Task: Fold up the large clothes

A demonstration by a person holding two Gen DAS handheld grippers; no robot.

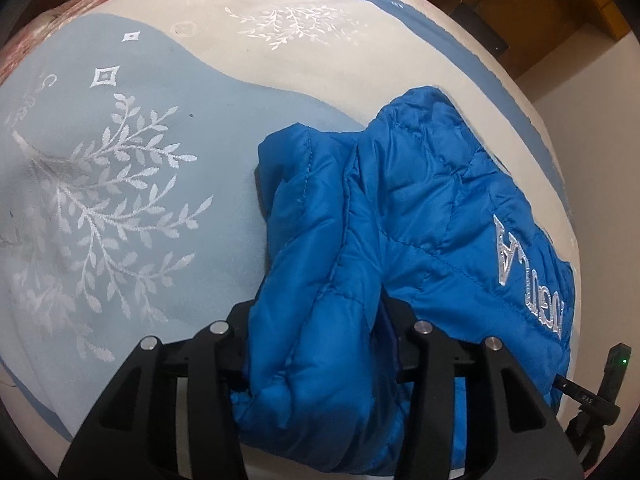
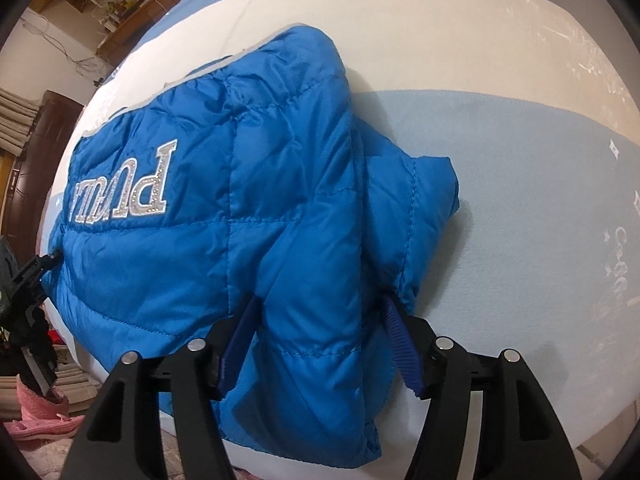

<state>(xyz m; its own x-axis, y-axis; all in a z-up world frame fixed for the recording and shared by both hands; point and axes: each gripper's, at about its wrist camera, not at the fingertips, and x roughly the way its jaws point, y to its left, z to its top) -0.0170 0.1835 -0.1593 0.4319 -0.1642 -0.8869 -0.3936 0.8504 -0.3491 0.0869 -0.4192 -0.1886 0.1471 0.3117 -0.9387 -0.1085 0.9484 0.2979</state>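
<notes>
On the near edge of the bed (image 1: 120, 208) lies the blue puffer jacket (image 1: 420, 208), folded into a thick bundle with its silver lettering (image 2: 132, 188) up. It looks light, soft and springy, with a slick shell, so a deep bite across several padded layers should hold best. Left gripper (image 1: 320, 344) is clamped on a fat roll at the bundle's left side; right gripper (image 2: 316, 340) stands half open astride the right side, pads hardly pressing. No containers show.

Your left gripper (image 1: 320, 320) clamps padded fabric; your right gripper (image 2: 320, 340) straddles it (blue pads (image 2: 400, 344) partly spread), both pitched steeply down.
</notes>
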